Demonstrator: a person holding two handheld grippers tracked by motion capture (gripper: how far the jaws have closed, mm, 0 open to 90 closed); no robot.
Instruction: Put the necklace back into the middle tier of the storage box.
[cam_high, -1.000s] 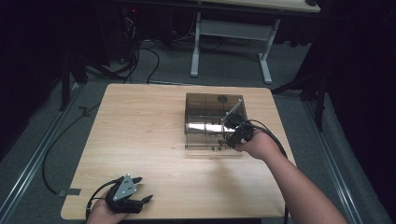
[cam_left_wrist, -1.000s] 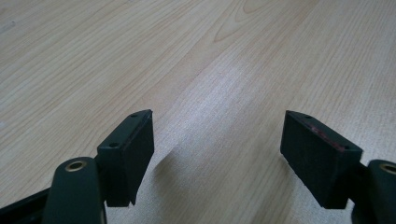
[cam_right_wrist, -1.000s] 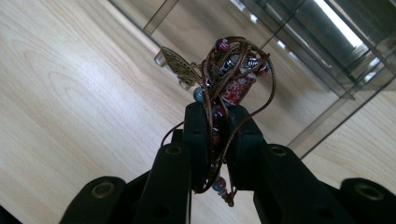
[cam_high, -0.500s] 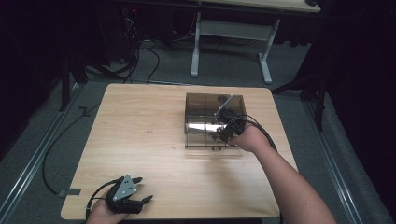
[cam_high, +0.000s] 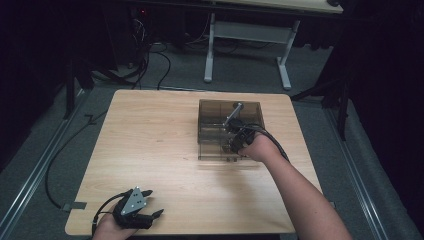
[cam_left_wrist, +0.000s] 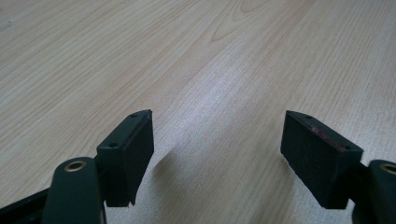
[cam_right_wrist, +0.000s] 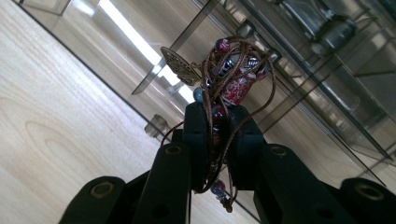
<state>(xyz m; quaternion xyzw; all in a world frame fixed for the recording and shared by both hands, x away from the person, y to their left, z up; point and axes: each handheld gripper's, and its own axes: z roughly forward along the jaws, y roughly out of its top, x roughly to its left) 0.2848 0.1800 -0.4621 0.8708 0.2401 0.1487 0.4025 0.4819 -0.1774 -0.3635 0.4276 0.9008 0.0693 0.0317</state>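
Dark room, cabled floor, pale wooden table (cam_high: 165, 150) under the high camera. Field notes follow.

Right gripper (cam_right_wrist: 217, 122): jaws clenched on a beaded cord bracelet (cam_right_wrist: 229, 79), brown cord bunched between the pads, red and blue beads and a small brass filigree charm standing up just past the tips. A loose cord end hangs down behind the jaws.

Smoked acrylic organizer box (cam_high: 230, 129): directly ahead of and under this gripper; a metal post leans up out of its far section. High view puts the right gripper (cam_high: 234, 141) over the near part of the box.

Change against the earlier high frames: the right hand has pushed forward from the box's near right edge to sit further in over the compartments. Judged: bracelet is being carried in for placing, release not yet made.

Left gripper (cam_left_wrist: 219, 154): jaws spread wide, nothing between them, bare tabletop ahead. It has stayed parked at the near table edge, well apart from the box.
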